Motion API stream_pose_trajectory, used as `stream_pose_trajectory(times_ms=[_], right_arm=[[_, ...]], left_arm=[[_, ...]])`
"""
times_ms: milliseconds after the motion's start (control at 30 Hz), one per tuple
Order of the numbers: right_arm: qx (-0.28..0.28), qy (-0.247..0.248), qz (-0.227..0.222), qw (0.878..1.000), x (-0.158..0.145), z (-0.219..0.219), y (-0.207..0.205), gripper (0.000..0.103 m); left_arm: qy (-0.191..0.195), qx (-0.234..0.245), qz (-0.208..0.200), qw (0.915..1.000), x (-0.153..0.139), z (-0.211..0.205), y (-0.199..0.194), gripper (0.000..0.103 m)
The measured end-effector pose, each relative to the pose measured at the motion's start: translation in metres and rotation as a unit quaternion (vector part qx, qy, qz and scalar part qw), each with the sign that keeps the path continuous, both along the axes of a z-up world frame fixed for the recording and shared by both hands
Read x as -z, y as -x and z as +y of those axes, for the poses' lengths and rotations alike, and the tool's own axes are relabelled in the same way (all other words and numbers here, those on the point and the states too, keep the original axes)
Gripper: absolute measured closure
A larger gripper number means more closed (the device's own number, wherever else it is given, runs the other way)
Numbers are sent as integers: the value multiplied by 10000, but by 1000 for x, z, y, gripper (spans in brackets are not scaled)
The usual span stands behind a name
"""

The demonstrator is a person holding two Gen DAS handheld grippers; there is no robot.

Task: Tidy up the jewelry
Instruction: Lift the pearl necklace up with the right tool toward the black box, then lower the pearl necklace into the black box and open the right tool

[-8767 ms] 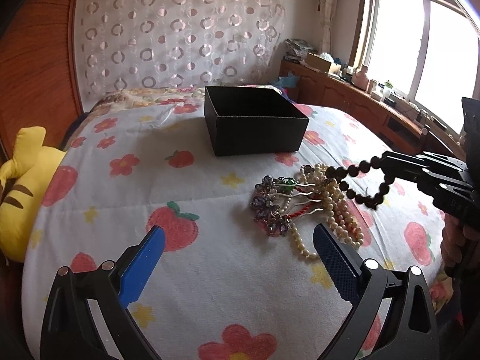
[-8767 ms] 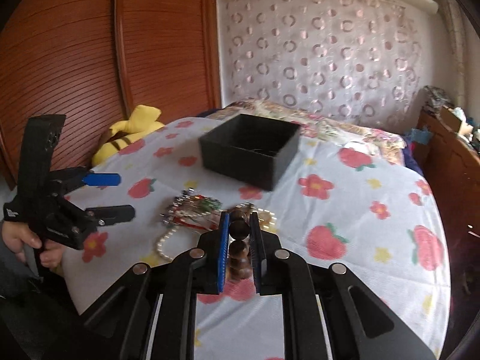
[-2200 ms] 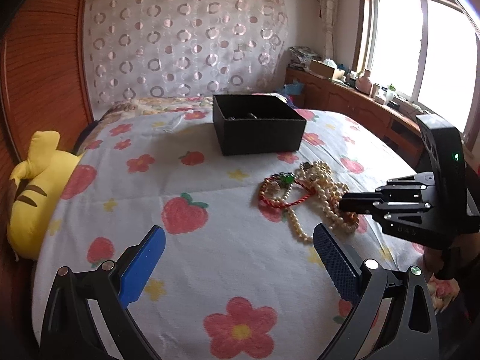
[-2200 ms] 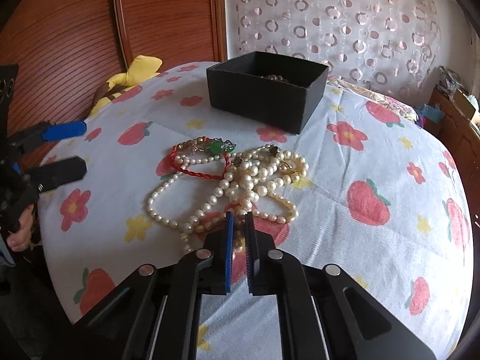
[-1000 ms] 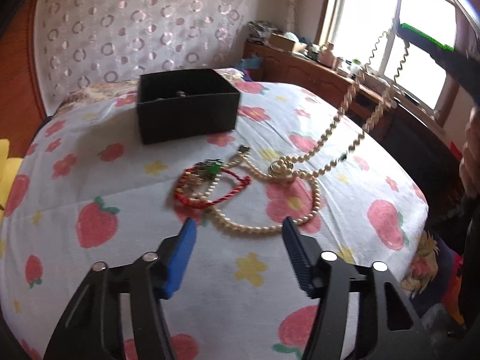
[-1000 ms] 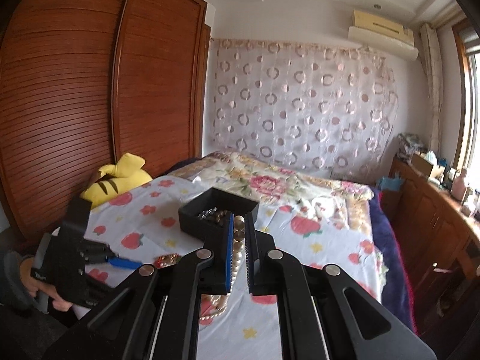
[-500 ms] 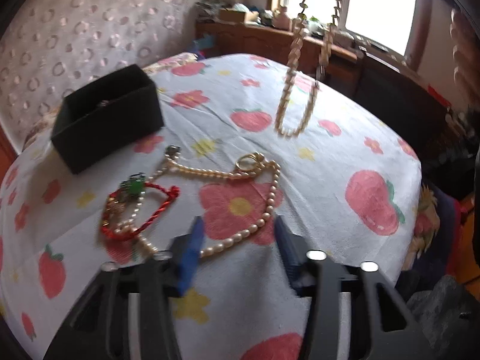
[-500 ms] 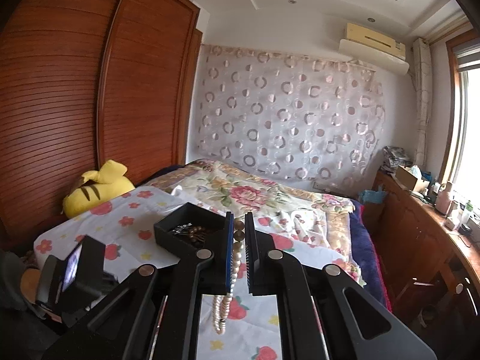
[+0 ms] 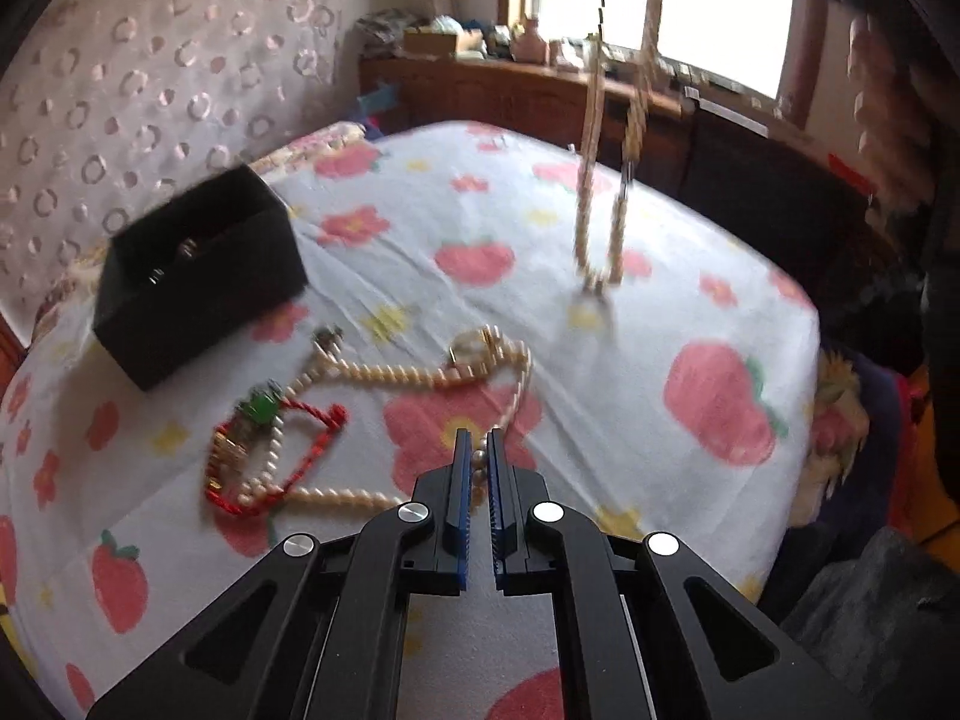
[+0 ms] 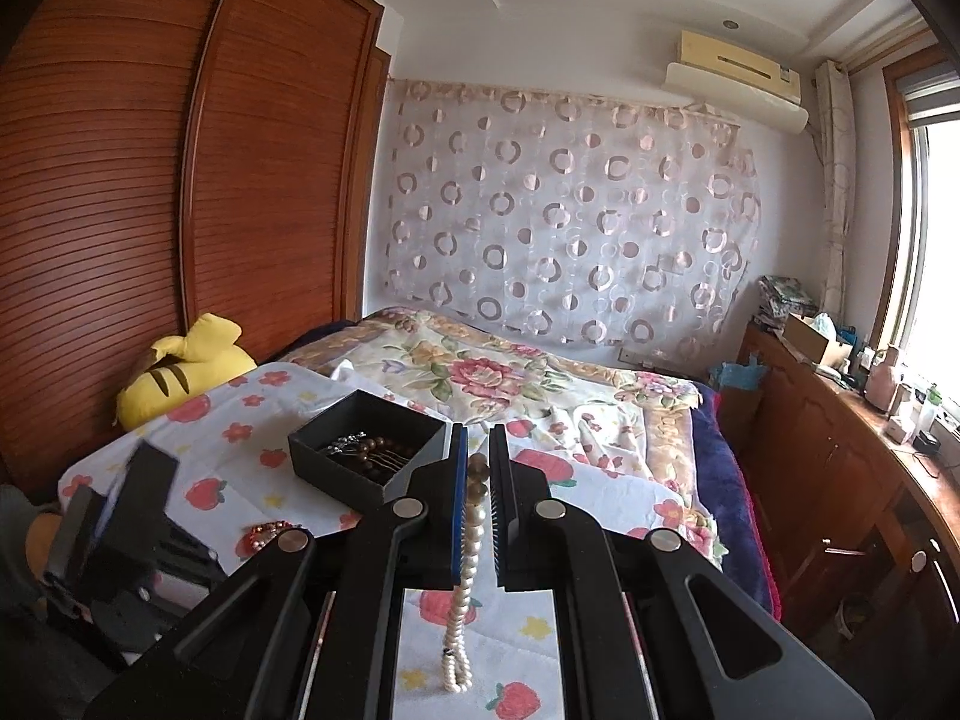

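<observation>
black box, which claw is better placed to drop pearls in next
Right. The right claw is shut on a pearl necklace hanging clear above the bed, near the black box. The left claw pinches a strand that lies on the sheet.

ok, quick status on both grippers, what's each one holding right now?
Left gripper: shut on the long cream pearl necklace lying on the flower-print bedsheet.
Right gripper: shut on a hanging pearl strand, lifted off the bed.
</observation>
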State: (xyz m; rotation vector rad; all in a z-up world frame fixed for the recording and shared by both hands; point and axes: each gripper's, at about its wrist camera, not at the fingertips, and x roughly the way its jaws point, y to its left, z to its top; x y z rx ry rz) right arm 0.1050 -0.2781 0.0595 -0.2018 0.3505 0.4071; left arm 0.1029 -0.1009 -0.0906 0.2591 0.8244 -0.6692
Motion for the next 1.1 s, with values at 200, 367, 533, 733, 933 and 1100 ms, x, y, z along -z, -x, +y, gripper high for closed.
stream_pose_trajectory(times_ms=[200,367,533,733,933,1100], right_arm=[[-49,7,-61,10000,-4,7,1,95],[-71,-8,-115,9999,-10,9,-1,95],[-93,-52,-148,9998,-16,10,-5,95],[-121,-108,-220,9996,-25,14,-11,95],[-130,-125,-309,9994,-35,19,-16,95],[-148,-92,-365,9992,-43,25,-24,95]], left_arm=[[453,-237,-358,9981,-46,14,-5,99],[708,-362,-672,9946,-83,21,-9,99],[854,-462,-920,9910,-113,24,-16,99],[985,-557,-1054,9880,-138,28,-29,99],[1049,-626,-1310,9838,-167,29,-34,99],[1046,-723,-1500,9805,-186,30,-39,99]])
